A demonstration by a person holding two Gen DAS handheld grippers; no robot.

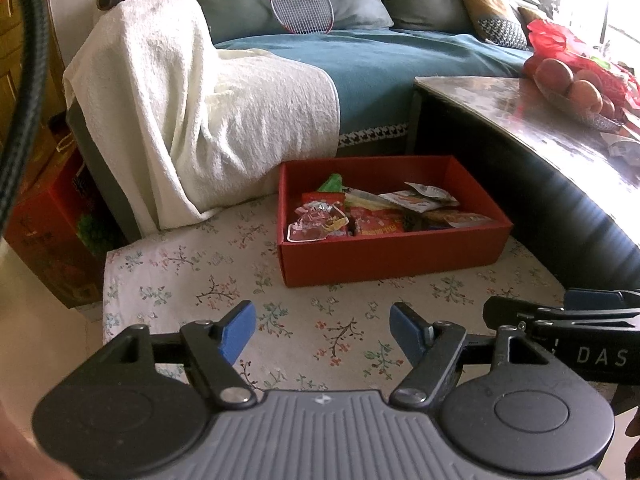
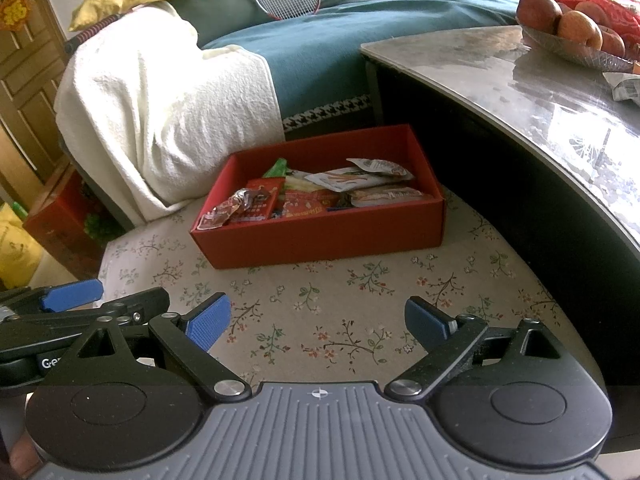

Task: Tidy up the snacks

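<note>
Flowered cloth [image 1: 224,280] is covering the low surface under both claws, with a sofa [image 1: 380,64] draped in a white towel [image 1: 180,112] rising behind it and a glossy worktop [image 2: 540,92] sitting off to the right. Straight ahead of the left claw [image 1: 322,334] a red box [image 1: 392,256] is resting on the cloth, and the snacks [image 1: 372,212] are lying inside it in a loose heap — packets overlapping, one crinkled clear wrapper [image 2: 224,210] leaning over the near-left corner.

No loose packet is showing on the cloth, so the step in hand is probably tidying what is already in the box. Doing it well likely means coming in over the near wall from above, taking one packet at a time by a flat edge, and pinching lightly, since the wrappers look thin and slippery. The other claw could be steadying the box, which looks light enough to slide.

Both claws are hovering side by side, low over the cloth and well short of the box, pointing toward it. The left one is standing wide apart with nothing between its blue pads [image 1: 240,332]. The right claw [image 2: 318,322] is likewise spread wide and carrying nothing — its neighbour is showing just beside it at the left edge of its view.
</note>
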